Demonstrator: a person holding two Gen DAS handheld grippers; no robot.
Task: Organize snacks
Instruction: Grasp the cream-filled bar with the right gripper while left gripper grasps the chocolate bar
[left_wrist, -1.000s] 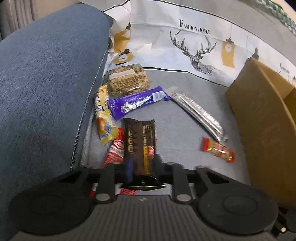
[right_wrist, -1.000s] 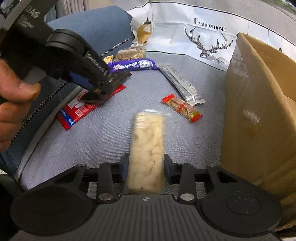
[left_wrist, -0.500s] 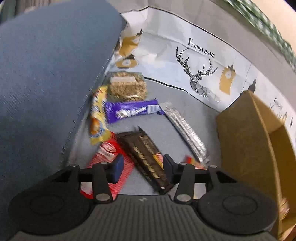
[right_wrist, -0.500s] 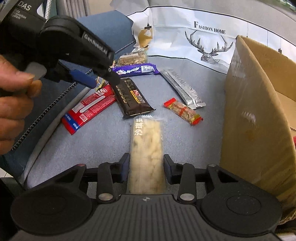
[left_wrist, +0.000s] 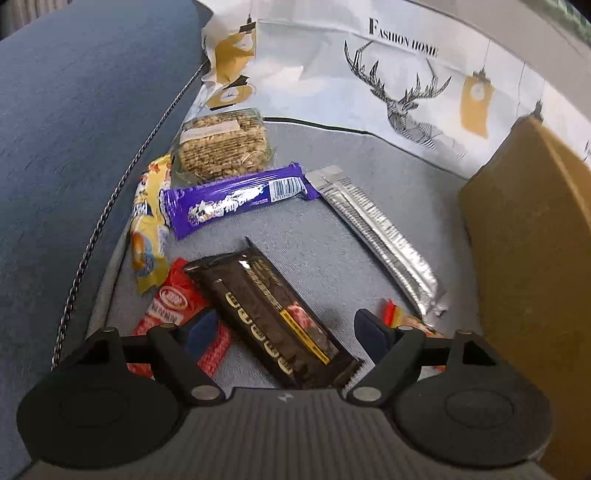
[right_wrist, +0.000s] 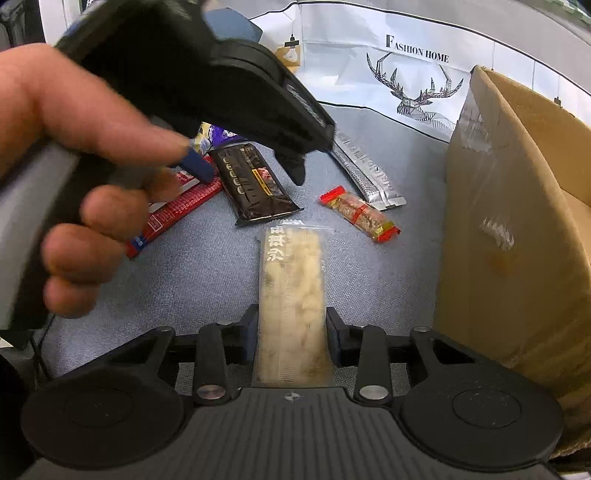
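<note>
L tongs: my left gripper (left_wrist: 284, 332) is wide and still opening; pads touch nothing. The dark brown bar (left_wrist: 273, 317) lies flat on the grey cushion (left_wrist: 332, 236) between the fingers, free of both.
L tongs, other view: seen from my R cam it hangs at 10-11 o'clock above the pile, my left hand (right_wrist: 74, 177) round its handle.
R tongs: my right gripper (right_wrist: 291, 332) is narrow, pads pressed on both long edges of the pale rice-crisp bar (right_wrist: 291, 280). Held lengthwise, far end pointing to 12.
Brown bar nbrs: red wafer pack (left_wrist: 173, 306) at its 9, partly under it. Purple bar (left_wrist: 236, 203) at 12, apart.
Yellow pack: yellow wrapper (left_wrist: 147, 229) at 10 of the brown bar, along the sofa seam, touching the purple bar's left end.
Oat block: clear-wrapped oat cake (left_wrist: 221, 142) at 12 of the purple bar, touching or just beside; can't tell which.
Silver: silver stick pack (left_wrist: 376, 236) runs diag from the purple bar's right end toward 4.
Small red: red-ended nut candy (right_wrist: 360, 214) at 1 of the held bar, near the silver pack's near end, not touching the held bar.
Box: cardboard box (right_wrist: 509, 221) at 3, upright, flap edge toward me; inside not visible.
Back: white deer-print cloth (left_wrist: 369, 85) at 12, behind all snacks.
Sofa: blue armrest (left_wrist: 74, 129) at 9-10.
</note>
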